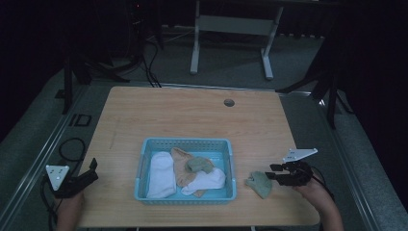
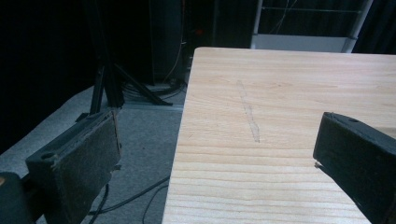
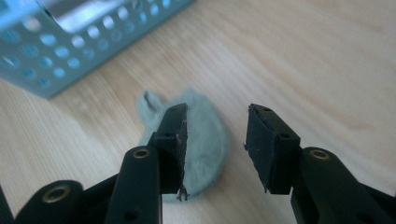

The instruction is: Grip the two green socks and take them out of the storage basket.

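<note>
A pale green sock [image 1: 260,184] lies flat on the wooden table just right of the blue basket [image 1: 230,159]. My right gripper [image 1: 272,172] hovers at the sock's right edge; in the right gripper view its jaws stand apart above the green sock [image 3: 205,140], with nothing pressed between the pads. Inside the basket lie a white sock [image 1: 161,174], a tan sock [image 1: 183,166], another green sock [image 1: 199,164] and a second white sock [image 1: 207,181]. My left gripper [image 1: 90,169] rests at the table's left edge, jaws wide apart and empty, also seen as the left gripper [image 2: 215,149].
The basket's perforated corner [image 3: 56,51] shows close on the upper left in the right gripper view. A cable hole [image 1: 229,102] sits near the table's far edge. Tripod legs [image 1: 332,96] and cables stand on the floor around the table.
</note>
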Action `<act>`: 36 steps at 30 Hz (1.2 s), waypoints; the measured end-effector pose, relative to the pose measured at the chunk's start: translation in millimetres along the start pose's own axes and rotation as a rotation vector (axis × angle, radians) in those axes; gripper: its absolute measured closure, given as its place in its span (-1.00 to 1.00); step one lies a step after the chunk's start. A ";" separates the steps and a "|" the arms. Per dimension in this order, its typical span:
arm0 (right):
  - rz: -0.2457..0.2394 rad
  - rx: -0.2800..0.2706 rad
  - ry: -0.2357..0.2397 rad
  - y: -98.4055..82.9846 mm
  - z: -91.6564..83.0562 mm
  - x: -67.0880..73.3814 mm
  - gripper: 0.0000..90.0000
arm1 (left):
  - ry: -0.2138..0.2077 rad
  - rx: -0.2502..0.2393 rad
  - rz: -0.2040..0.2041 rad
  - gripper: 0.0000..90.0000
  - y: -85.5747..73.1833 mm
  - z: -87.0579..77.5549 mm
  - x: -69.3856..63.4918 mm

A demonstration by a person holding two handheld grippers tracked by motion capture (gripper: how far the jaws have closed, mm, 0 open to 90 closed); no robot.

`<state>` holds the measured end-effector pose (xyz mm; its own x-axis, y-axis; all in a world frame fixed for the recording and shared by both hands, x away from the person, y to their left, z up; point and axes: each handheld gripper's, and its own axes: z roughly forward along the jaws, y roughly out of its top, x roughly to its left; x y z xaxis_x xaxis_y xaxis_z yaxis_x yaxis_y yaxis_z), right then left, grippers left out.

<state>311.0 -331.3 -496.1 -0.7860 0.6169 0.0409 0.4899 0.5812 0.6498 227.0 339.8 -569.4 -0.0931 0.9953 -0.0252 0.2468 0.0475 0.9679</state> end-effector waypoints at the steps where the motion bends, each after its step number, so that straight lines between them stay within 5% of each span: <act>1: 0.000 0.000 0.000 0.0 0.0 0.0 0.28 | 0.000 0.000 0.000 -0.98 0.0 0.0 0.0; 19: -0.152 -0.057 0.055 66.2 6.1 23.3 0.25 | 0.000 0.000 -0.001 -0.98 0.0 0.0 0.2; 36: -0.267 -0.038 0.112 111.6 32.4 51.6 0.21 | -0.004 0.000 -0.001 -0.98 0.0 -0.1 0.4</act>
<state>337.4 -217.5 -446.1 -0.9230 0.3811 -0.0528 0.2477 0.6936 0.6765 226.9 340.2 -569.4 -0.0892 0.9957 -0.0268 0.2463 0.0481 0.9680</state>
